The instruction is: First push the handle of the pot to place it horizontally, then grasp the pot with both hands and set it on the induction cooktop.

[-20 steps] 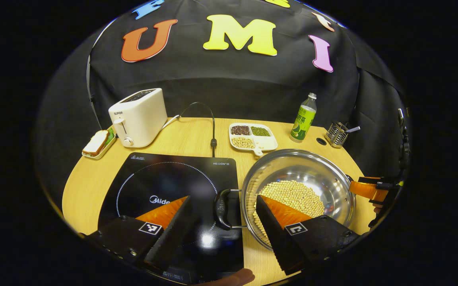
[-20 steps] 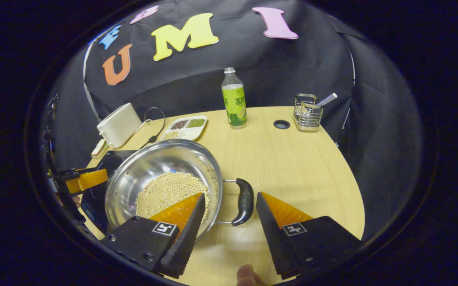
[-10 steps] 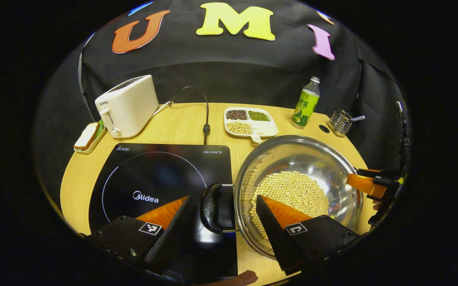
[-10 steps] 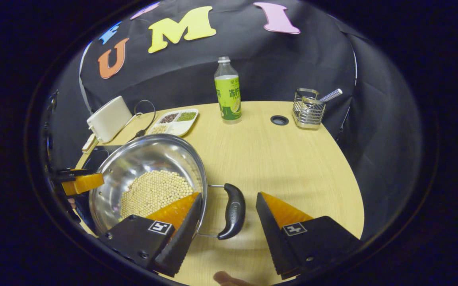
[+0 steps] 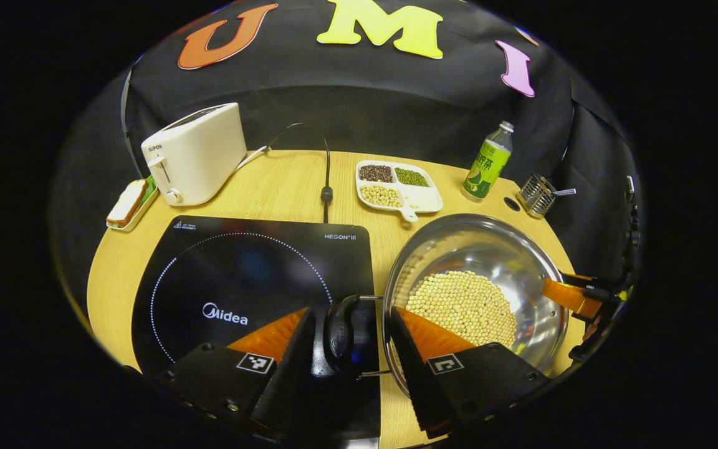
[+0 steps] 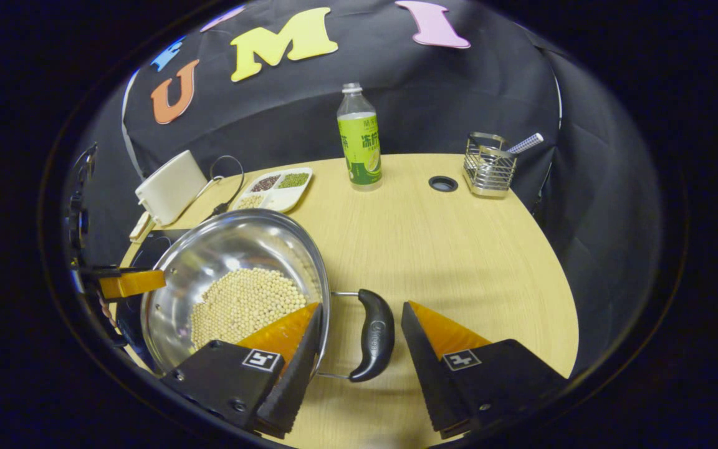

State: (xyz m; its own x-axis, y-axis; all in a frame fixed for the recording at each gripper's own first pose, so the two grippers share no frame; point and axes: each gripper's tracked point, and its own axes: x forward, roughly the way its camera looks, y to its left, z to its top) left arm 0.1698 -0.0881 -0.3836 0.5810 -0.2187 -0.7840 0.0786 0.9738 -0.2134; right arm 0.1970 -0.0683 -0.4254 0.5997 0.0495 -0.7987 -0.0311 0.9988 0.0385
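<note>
Both claws straddle pot [image 5: 477, 274] handles — cooktop [image 5: 253, 280] face clearer from left.

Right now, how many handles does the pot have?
2. The pot's left handle sits between the left gripper fingers, over the induction cooktop's edge. The right handle lies between the right gripper fingers.

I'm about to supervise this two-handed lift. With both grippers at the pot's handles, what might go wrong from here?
1. The right gripper stands open around the black right handle; lifting before it closes would likely tip the round steel pot.
2. The loose pale beans could slide or spill if the pot tilts.
3. The left gripper looks narrowed around the black left handle; full contact is unclear, so it may slip over the black induction cooktop.
</note>
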